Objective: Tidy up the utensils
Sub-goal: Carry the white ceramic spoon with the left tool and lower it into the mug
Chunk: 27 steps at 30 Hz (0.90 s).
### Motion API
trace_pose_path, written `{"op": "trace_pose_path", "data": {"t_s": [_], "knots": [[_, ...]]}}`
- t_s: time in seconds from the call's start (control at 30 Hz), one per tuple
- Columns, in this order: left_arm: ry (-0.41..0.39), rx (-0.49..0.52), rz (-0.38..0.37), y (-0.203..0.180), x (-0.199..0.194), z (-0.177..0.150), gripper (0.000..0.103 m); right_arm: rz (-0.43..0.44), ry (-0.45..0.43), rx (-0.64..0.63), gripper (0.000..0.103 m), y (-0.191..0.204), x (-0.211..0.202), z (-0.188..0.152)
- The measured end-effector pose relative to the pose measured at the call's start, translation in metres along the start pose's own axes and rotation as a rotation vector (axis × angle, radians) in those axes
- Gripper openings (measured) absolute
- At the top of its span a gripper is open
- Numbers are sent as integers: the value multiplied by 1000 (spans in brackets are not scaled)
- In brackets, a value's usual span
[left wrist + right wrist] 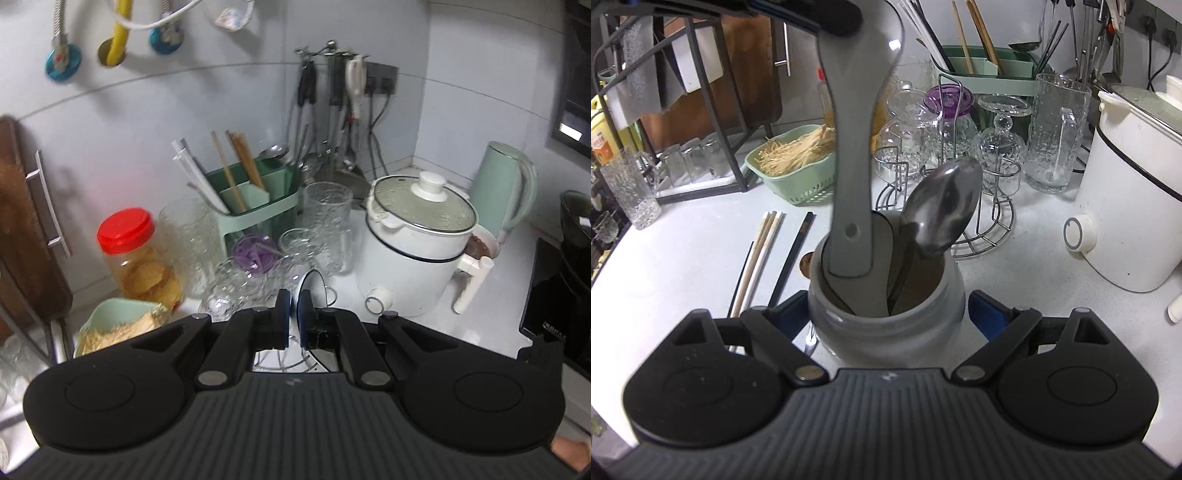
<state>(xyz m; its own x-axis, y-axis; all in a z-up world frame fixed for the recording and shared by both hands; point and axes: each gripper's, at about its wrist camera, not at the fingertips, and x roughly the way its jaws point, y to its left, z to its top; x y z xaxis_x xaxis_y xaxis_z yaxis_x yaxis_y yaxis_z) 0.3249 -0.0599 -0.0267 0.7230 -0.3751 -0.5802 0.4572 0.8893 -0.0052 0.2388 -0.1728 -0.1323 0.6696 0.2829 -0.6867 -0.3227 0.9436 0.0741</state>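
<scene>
White counter holds a grey utensil jar standing between the right gripper fingers, which flank it spread apart, pads seemingly clear of its sides. Inside the jar: a steel spoon, bowl up, and a grey spatula hanging handle-down from above. Left gripper is pinched shut on the spatula's clear blade edge; loose chopsticks lie left of the jar.
</scene>
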Motion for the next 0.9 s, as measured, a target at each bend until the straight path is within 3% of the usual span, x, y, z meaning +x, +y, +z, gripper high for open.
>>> {"op": "trace_pose_path", "data": {"t_s": [0.27, 0.37, 0.6, 0.9], "knots": [[59, 61, -17, -21, 17, -9, 6, 29, -30, -42, 92, -1, -12, -6], [85, 72, -26, -25, 20, -12, 6, 31, -32, -65, 87, 1, -12, -8], [202, 98, -36, -34, 21, -18, 7, 46, -39, -72, 86, -2, -13, -9], [345, 128, -112, -40, 24, -26, 10, 54, -42, -83, 86, -3, -14, -10]]}}
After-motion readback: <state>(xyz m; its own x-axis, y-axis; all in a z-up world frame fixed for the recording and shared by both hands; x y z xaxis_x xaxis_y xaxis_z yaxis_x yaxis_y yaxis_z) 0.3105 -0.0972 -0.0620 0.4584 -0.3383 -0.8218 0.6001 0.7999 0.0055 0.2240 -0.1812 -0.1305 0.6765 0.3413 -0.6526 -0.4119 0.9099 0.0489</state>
